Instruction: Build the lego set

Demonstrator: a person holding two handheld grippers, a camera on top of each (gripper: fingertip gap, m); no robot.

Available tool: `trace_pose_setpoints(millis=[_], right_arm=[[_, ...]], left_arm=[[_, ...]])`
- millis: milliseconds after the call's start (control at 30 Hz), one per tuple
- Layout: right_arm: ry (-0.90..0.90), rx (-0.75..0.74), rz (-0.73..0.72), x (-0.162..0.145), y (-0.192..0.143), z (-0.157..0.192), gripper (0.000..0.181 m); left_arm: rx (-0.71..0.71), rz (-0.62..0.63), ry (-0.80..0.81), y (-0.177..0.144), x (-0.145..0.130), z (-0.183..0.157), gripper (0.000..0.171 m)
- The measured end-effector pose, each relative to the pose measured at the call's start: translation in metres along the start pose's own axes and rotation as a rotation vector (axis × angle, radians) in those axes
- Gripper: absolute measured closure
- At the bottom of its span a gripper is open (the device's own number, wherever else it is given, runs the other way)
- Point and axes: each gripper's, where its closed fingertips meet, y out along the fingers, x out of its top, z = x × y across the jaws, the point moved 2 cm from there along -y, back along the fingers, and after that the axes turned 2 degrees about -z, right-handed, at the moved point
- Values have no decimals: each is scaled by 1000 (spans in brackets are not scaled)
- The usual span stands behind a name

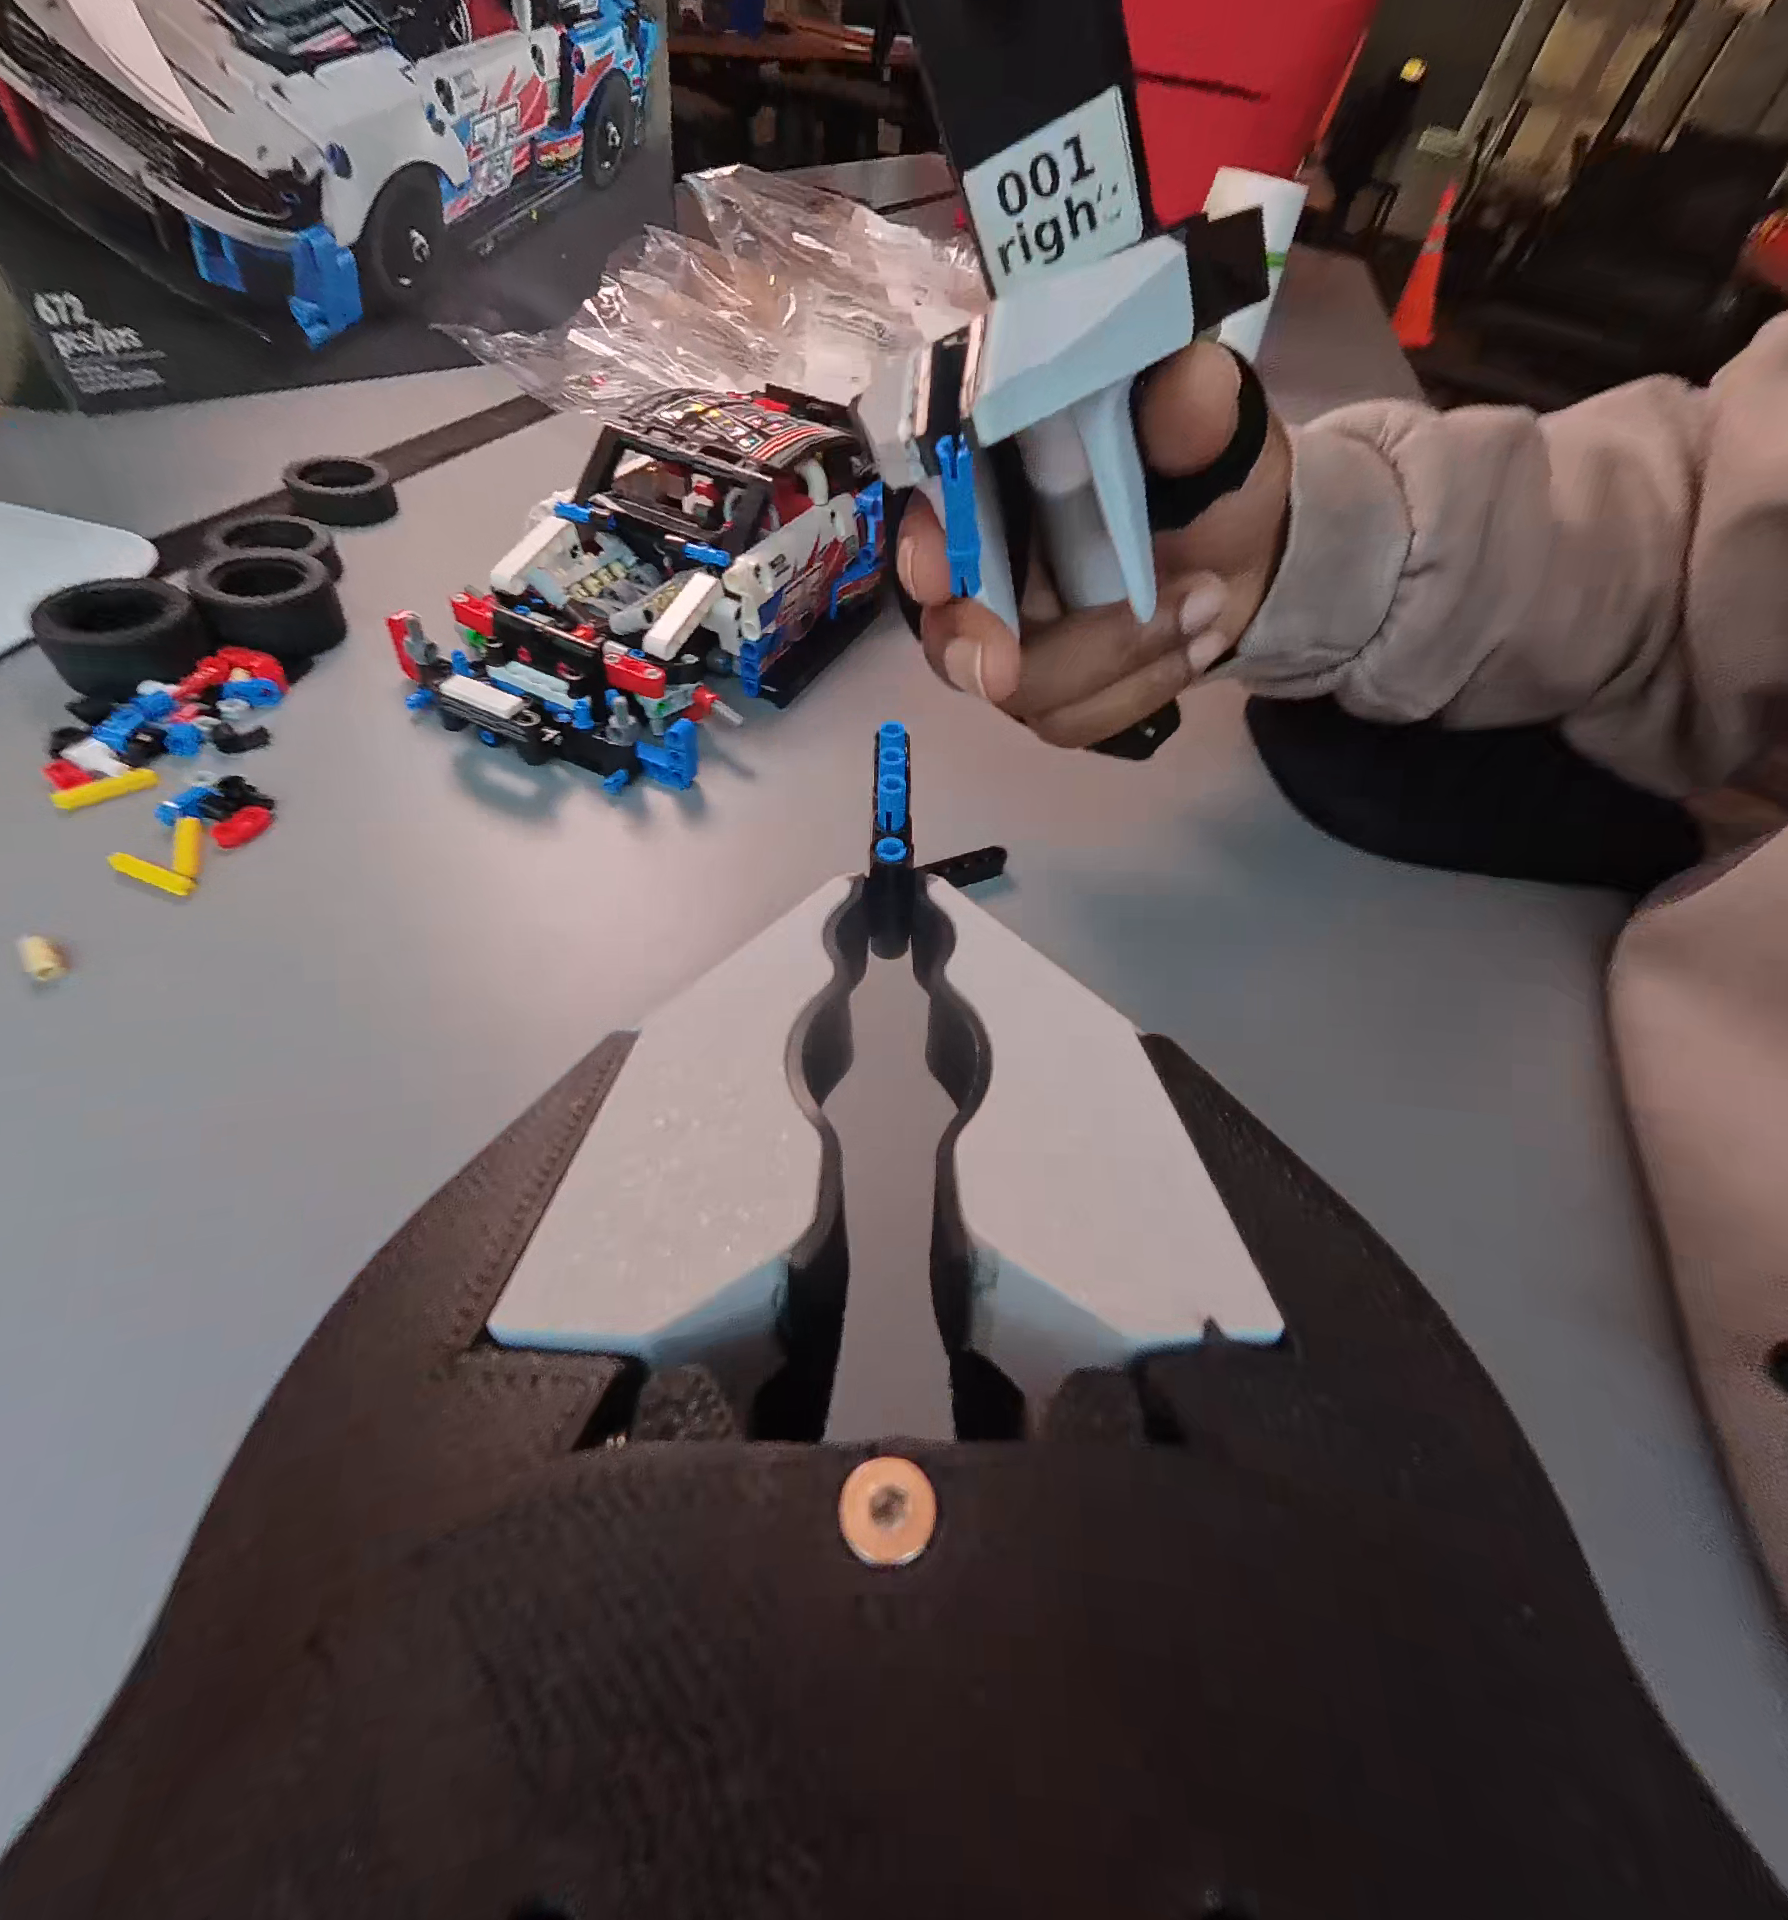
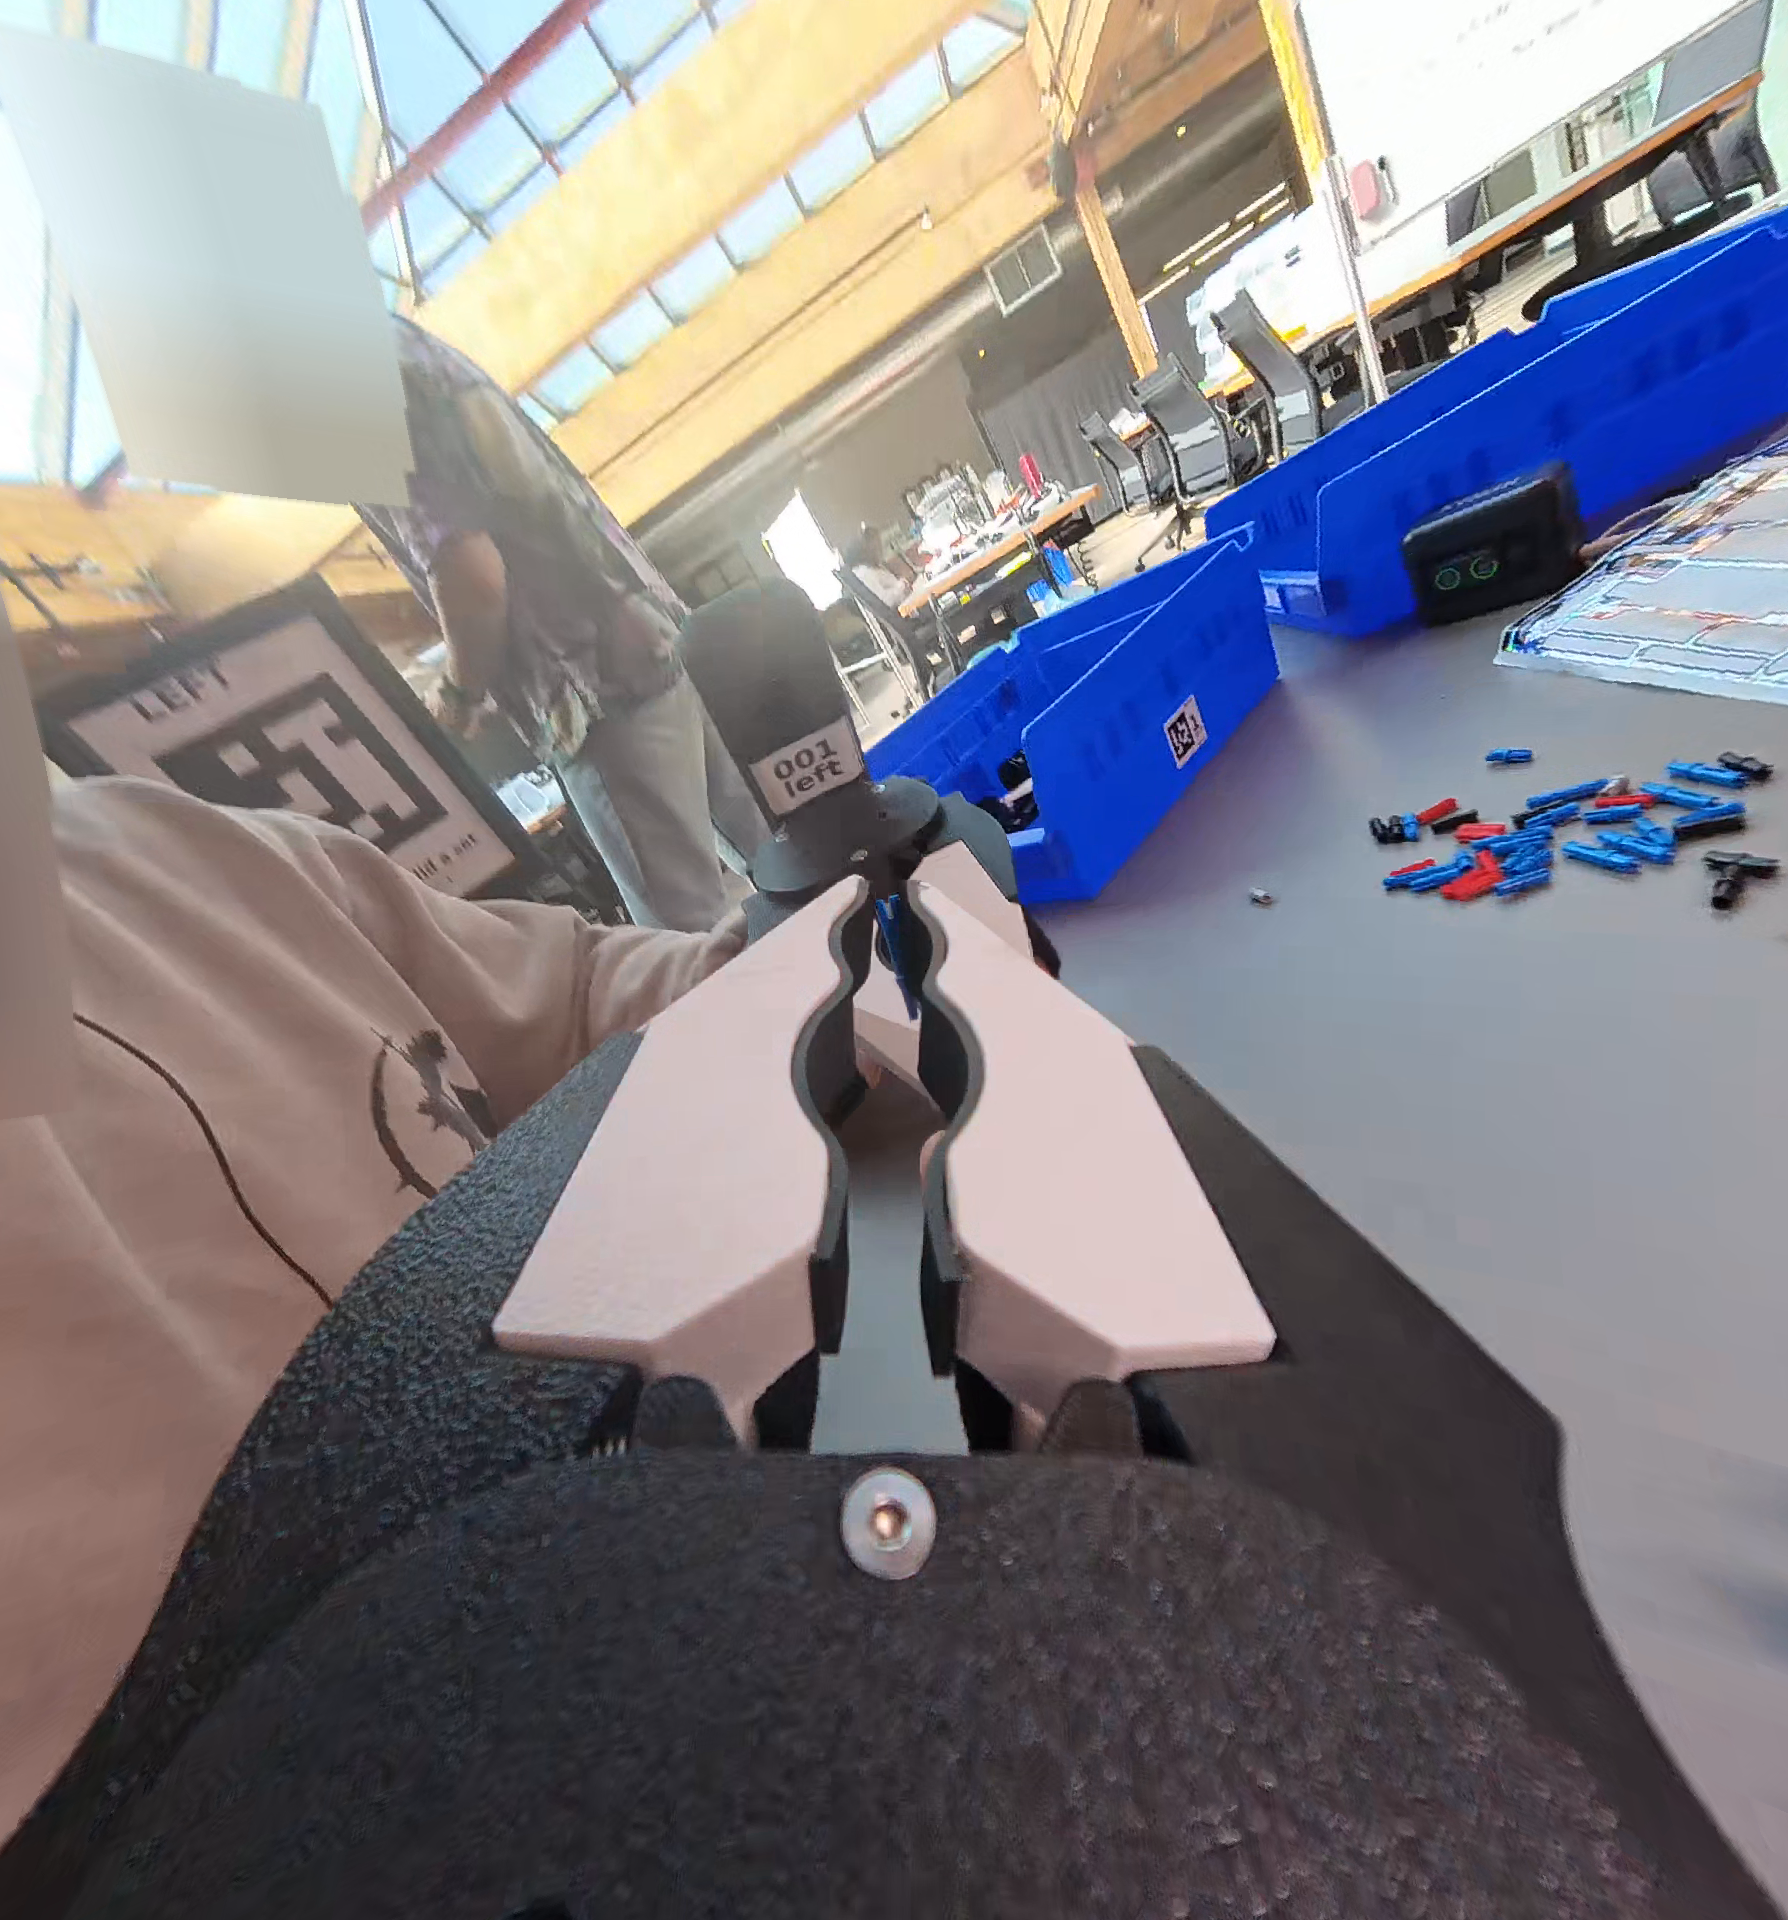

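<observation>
Left hand-held gripper [image 1: 890,914] over grey table [image 1: 454,1039]

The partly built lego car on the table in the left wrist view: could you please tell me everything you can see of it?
The partly built lego car stands upright on the grey table, nose toward the camera and slightly left. It looks like hard plastic: white body panels, blue, red and black beams, and a dark patterned roof. The hood is missing, so the inner mechanism shows. No wheels are fitted; four black tires lie apart to its left. Crumpled clear plastic bags sit just behind it. Neither claw touches it.
</observation>
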Motion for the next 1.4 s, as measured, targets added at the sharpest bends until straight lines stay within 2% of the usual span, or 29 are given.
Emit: trace_pose_setpoints(millis=[100, 267, 400, 500, 667, 800, 867, 933, 1000, 1067, 1100, 1133, 1233, 1400], right_arm=[[60, -26, -19, -7, 2, -4, 180], [86, -54, -9, -13, 1, -11, 180], [32, -112, 54, -16, -4, -19, 180], [-1, -141, 143, -28, -8, -24, 180], [-103, -195, 303, -56, -12, -29, 179], [-318, -244, 484, -77, -12, -33, 179], [-361, -233, 503, -80, -9, -30, 179], [-369, -219, 490, -79, -7, -28, 179], [-354, -199, 459, -76, -8, -24, 180], [-337, -192, 405, -68, -10, -22, 180], [-325, -186, 377, -63, -12, -21, 180], [-313, -179, 348, -59, -13, -18, 180], [-291, -155, 255, -45, -14, -12, 180], [-218, -78, 52, -23, -5, 8, 180]], left_arm=[[-75, -40, -151, 5, 5, -10, 166], [-120, -21, -275, 5, 1, -9, 166], [-139, 0, -302, 5, -3, -10, 166], [-107, 61, -274, 8, -14, -7, 166], [116, 244, -78, 3, -40, 21, 166], [294, 389, 272, -5, -53, 43, 166], [342, 478, 479, -4, -63, 48, 165], [378, 502, 660, -1, -64, 49, 166], [381, 519, 727, 0, -65, 46, 165], [316, 479, 662, 1, -62, 37, 152], [266, 454, 593, 0, -60, 31, 140], [231, 430, 513, -1, -57, 28, 137], [118, 302, 305, -1, -44, 16, 137], [-91, -7, 46, 9, -2, -21, 137]])
